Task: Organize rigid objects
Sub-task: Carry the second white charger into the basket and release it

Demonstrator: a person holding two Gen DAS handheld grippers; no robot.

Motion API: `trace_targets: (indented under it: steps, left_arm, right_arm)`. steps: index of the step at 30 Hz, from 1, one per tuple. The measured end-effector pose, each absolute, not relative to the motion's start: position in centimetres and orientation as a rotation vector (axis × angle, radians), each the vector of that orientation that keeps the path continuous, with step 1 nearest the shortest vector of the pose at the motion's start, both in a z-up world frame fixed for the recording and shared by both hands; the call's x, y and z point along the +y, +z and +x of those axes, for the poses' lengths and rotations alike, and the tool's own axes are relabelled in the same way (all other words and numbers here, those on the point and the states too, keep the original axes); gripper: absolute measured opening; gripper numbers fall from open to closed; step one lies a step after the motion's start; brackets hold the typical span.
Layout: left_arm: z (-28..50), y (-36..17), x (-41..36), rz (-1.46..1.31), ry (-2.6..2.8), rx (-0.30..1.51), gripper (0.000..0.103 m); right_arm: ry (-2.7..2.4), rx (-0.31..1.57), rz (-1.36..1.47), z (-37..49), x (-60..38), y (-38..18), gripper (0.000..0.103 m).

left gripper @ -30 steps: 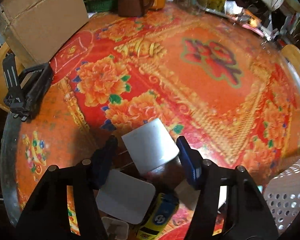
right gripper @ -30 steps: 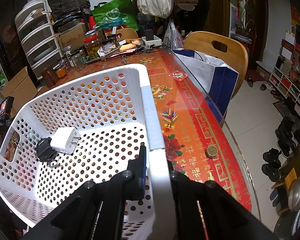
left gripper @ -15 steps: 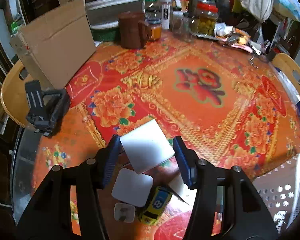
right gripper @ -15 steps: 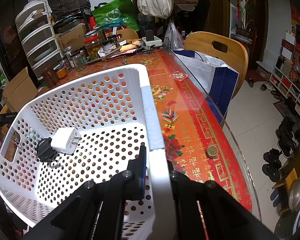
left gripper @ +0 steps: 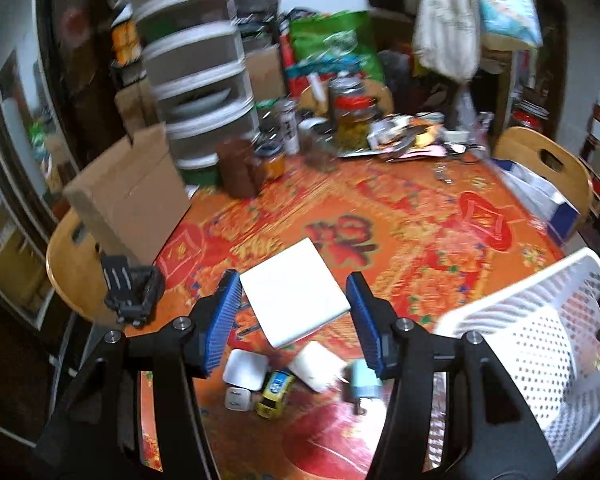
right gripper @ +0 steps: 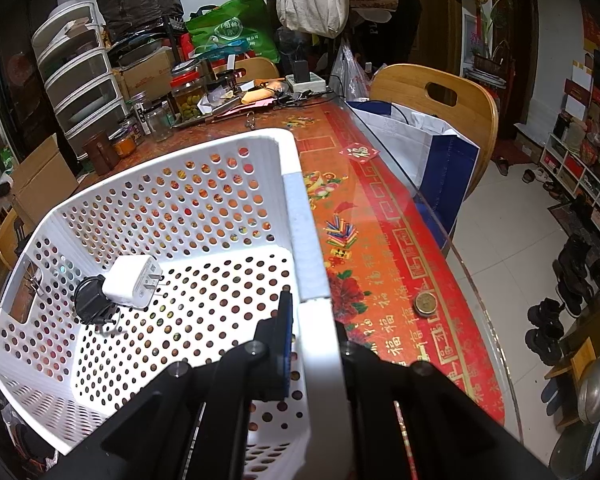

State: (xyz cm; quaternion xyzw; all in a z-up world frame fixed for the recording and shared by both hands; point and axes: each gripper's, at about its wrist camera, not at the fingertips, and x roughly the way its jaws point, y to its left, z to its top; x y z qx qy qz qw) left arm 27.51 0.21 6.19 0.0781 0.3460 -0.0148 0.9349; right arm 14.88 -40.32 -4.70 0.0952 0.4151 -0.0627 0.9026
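My left gripper (left gripper: 293, 278) is shut on a flat white square box (left gripper: 294, 300), held in the air above the red flowered table (left gripper: 400, 240). Below it on the table lie a white square pad (left gripper: 246, 368), a small white charger (left gripper: 238, 398), a yellow toy car (left gripper: 274, 388), a white adapter (left gripper: 316, 364) and a light blue plug (left gripper: 364, 380). The white perforated basket (left gripper: 540, 320) stands to the right. My right gripper (right gripper: 310, 308) is shut on the basket's side wall (right gripper: 304, 240). Inside lie a white charger (right gripper: 134, 282) and a black adapter (right gripper: 90, 304).
A cardboard box (left gripper: 132, 196) and a black stand (left gripper: 130, 296) sit at the table's left edge. A brown jug (left gripper: 238, 168) and jars crowd the far side. A coin (right gripper: 425, 303) lies near the right edge, by a blue-and-white bag (right gripper: 440, 160) on a wooden chair (right gripper: 432, 96).
My left gripper has risen and tilted up with the white box still in it, so the small items below look smaller and the basket has come into view. The right gripper has not moved.
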Motion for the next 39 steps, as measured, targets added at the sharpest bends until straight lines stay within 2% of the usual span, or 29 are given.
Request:
trace_targets:
  steps: [7,17,32,39]
  left_arm:
    - [22.3,7.9,-7.6,0.287,-0.151,0.673,0.052]
    - [19.4,2.1,-19.1,0.520,-0.270,0.788,0.052]
    - [19.1,-4.8,-24.2,0.692,-0.369,0.973,0.052]
    - [19.4,-6.1,-25.1,0.755,-0.394,1.038,0.053]
  right_arm:
    - [-0.128,0.858,0.197,14.9,-40.3,-4.7,0.006]
    - [-0.121,0.854,0.203,15.0,-39.9,-4.7,0.007]
    - [-0.109,0.849,0.213,15.1,-40.2,-4.7,0.008]
    - [-0.107,0.848,0.217,15.1,-40.3,-4.7,0.008]
